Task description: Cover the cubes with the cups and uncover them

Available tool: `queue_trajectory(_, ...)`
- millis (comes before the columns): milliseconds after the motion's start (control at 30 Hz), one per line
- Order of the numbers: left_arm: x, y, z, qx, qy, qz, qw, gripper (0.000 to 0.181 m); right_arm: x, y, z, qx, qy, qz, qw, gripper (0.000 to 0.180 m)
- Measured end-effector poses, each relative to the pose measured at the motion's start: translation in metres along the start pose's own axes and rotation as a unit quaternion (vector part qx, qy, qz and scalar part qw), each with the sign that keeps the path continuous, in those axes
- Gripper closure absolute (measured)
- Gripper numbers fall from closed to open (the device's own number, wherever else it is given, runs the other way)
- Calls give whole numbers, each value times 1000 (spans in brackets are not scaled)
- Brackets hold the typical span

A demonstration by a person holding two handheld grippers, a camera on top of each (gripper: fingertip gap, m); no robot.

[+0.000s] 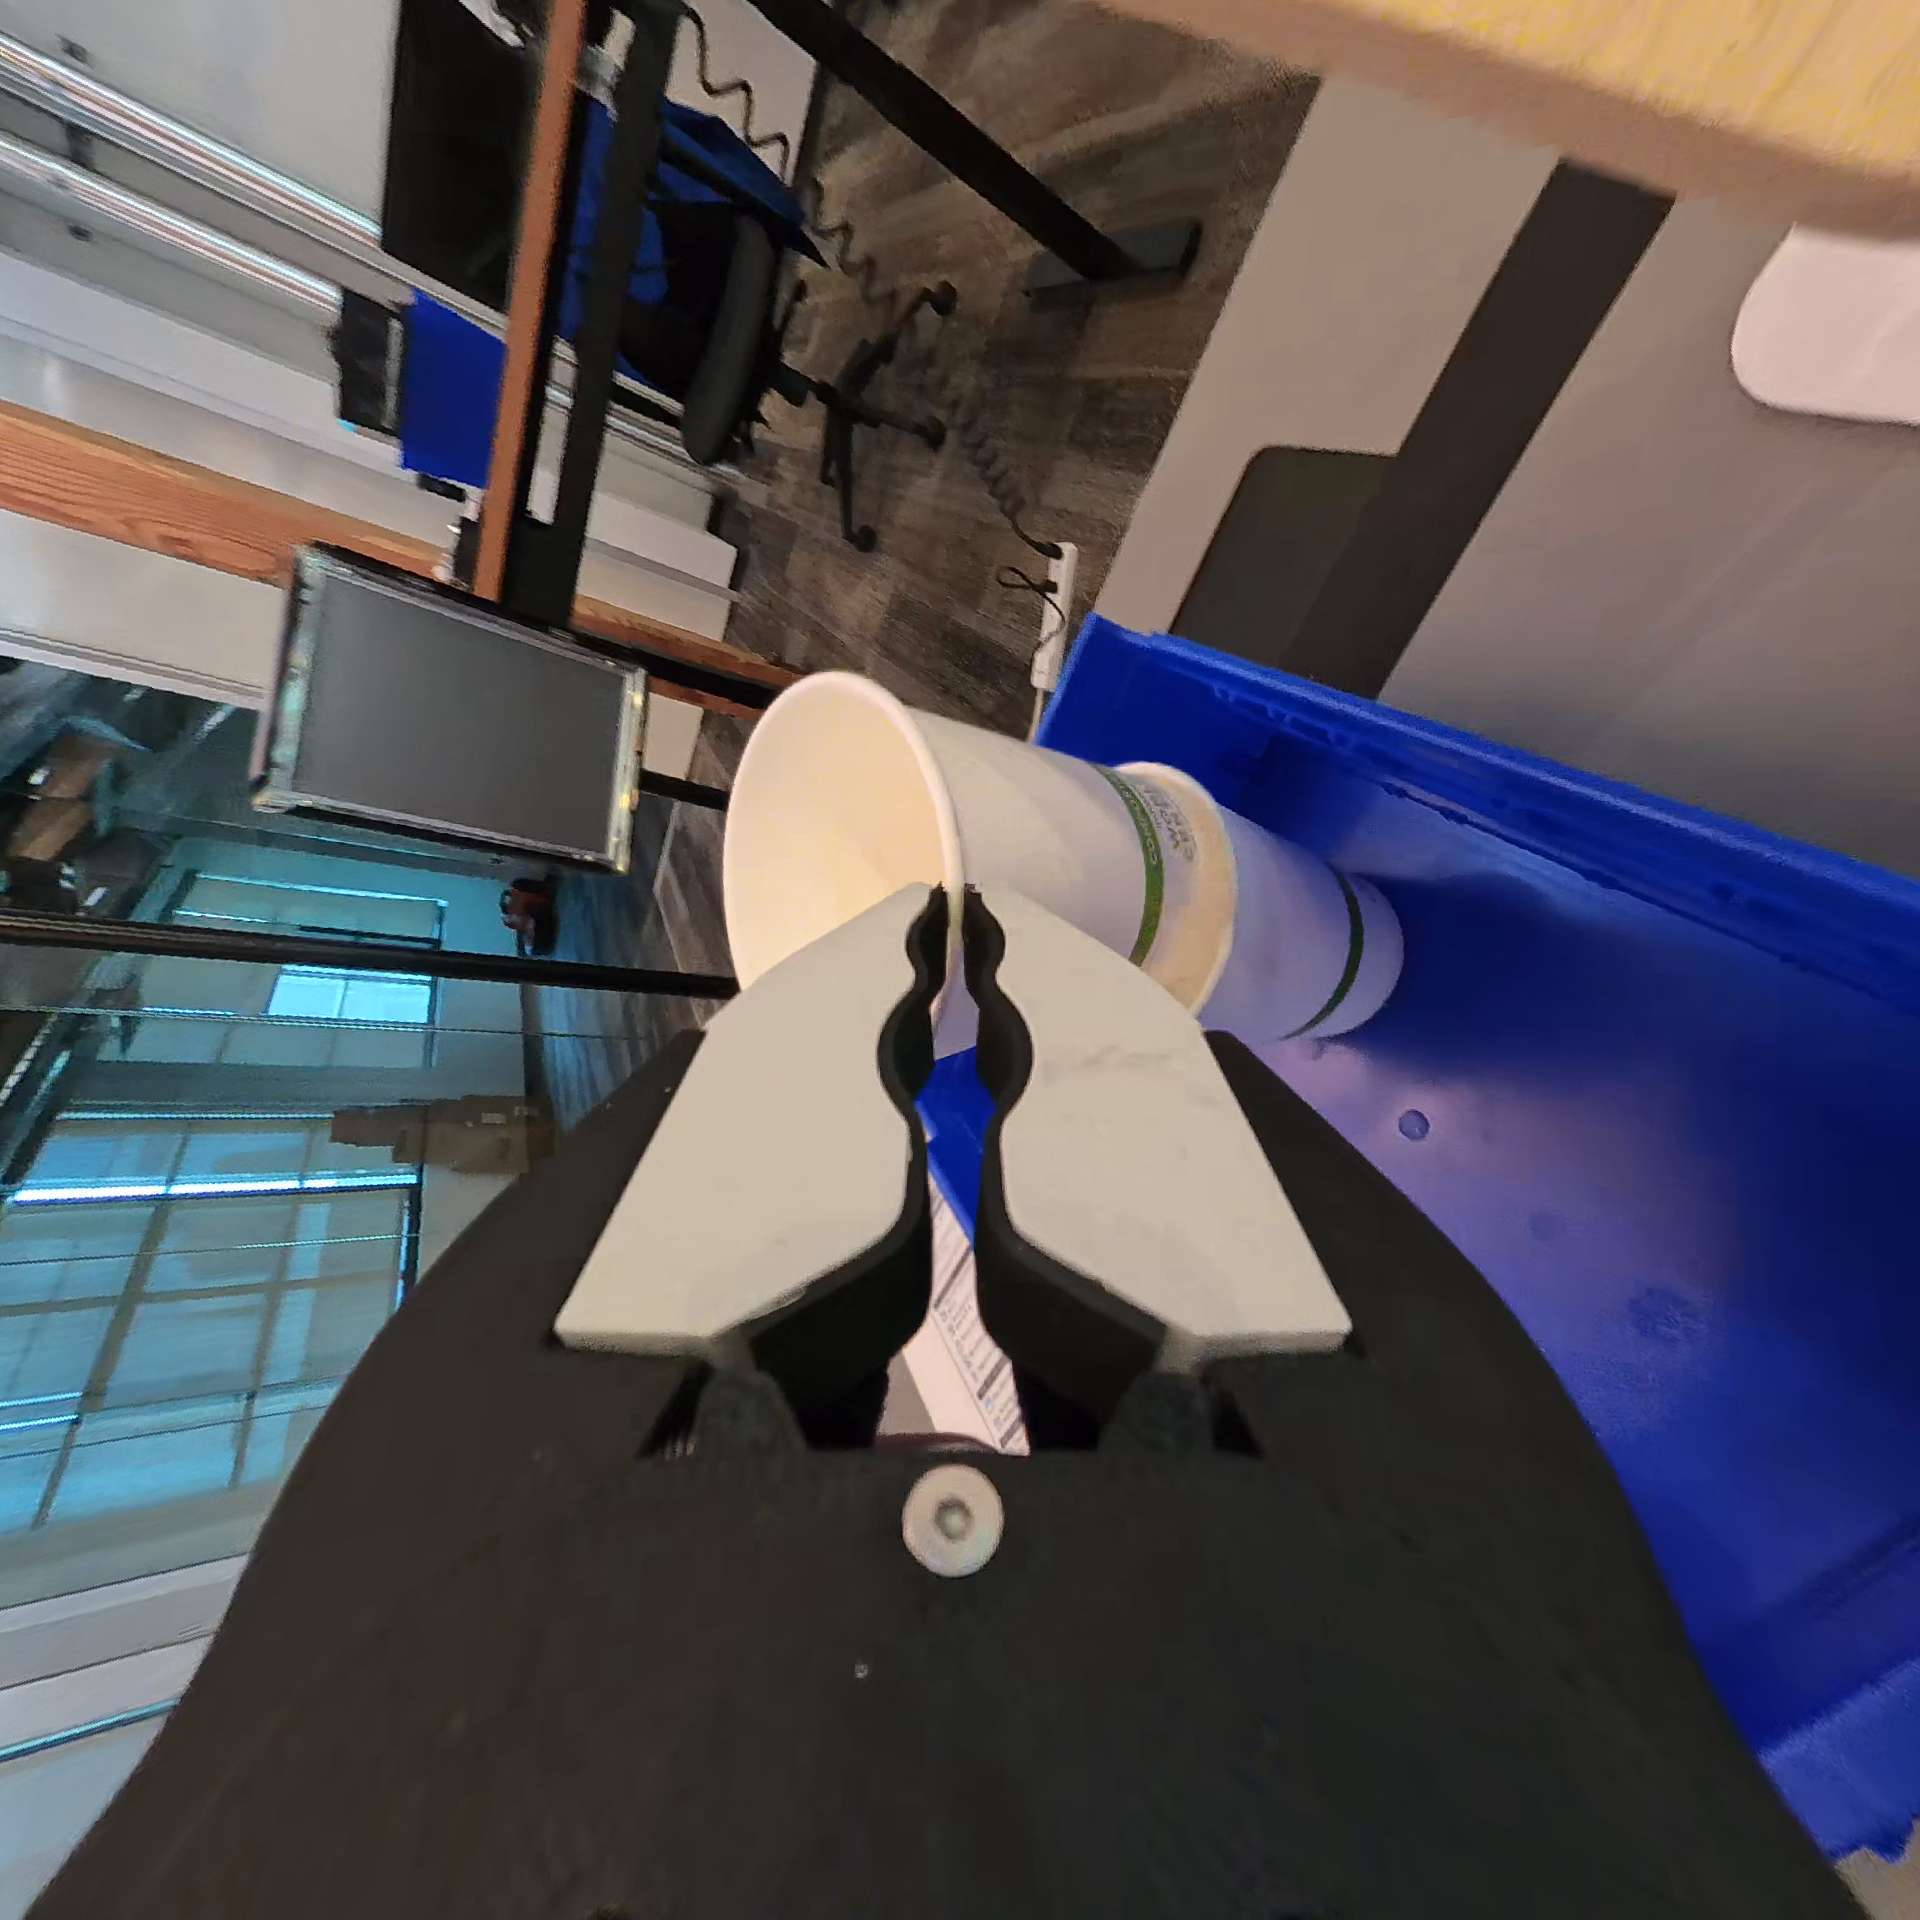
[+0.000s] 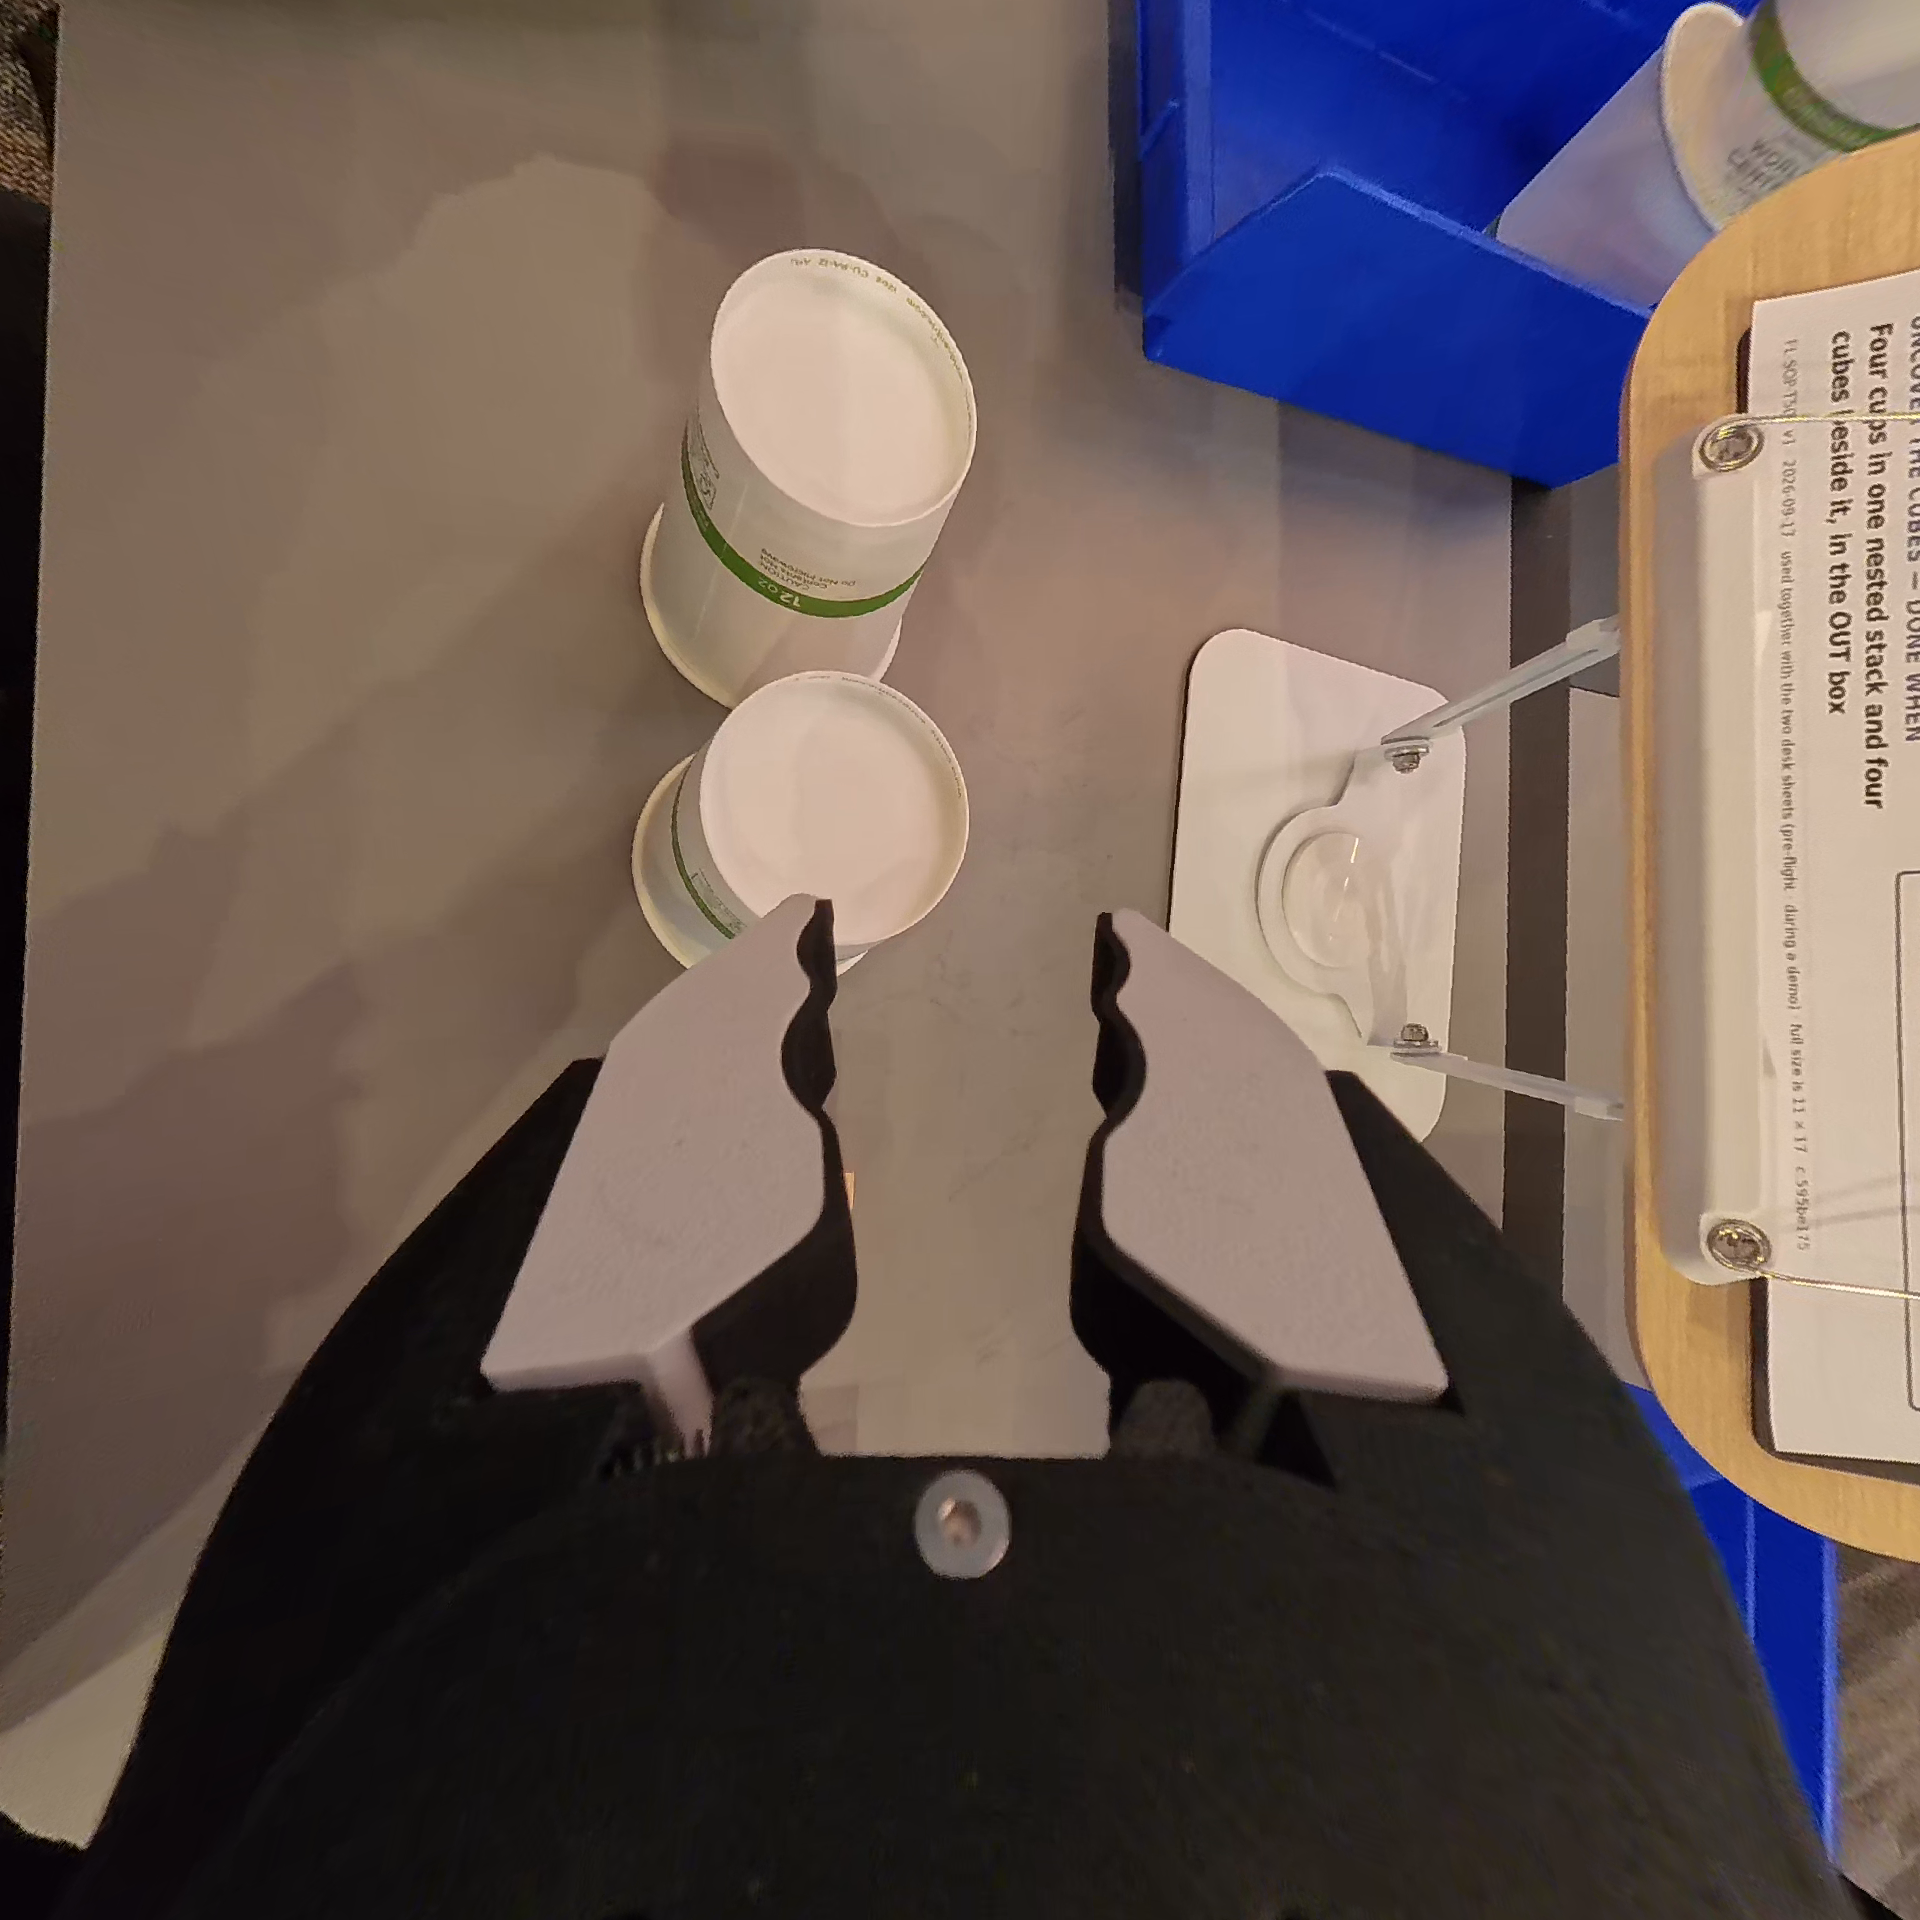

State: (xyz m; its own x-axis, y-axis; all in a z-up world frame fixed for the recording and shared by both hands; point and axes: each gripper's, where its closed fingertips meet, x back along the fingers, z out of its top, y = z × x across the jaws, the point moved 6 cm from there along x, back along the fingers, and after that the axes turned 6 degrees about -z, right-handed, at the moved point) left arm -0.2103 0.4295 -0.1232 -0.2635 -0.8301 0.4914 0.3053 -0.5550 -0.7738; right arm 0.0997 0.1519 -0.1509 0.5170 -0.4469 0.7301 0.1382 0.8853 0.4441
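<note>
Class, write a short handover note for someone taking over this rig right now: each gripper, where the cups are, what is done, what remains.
Left gripper: shut on the rim of the nested cups, held sideways over the blue bin.
Right gripper: open, empty, above the grey table.
Two cups stand upside down on the table: the far cup and the near cup.
No cubes visible; they may be under those cups.
Left: uncover both cups and add them to the stack.
</note>
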Motion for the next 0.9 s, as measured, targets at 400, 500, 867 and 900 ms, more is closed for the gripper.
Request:
queue_trajectory(400,87,-22,45,24,143,88,986,178,7,12,12,-24,49,-44,998,126)
queue_trajectory(500,119,-23,61,40,210,103,971,178,10,19,17,-46,82,-63,994,118)
queue_trajectory(867,199,6,125,97,463,8,881,178,20,50,31,-114,228,-182,950,99)
queue_trajectory(900,201,10,130,104,482,-14,870,178,22,52,32,-115,238,-202,943,94)
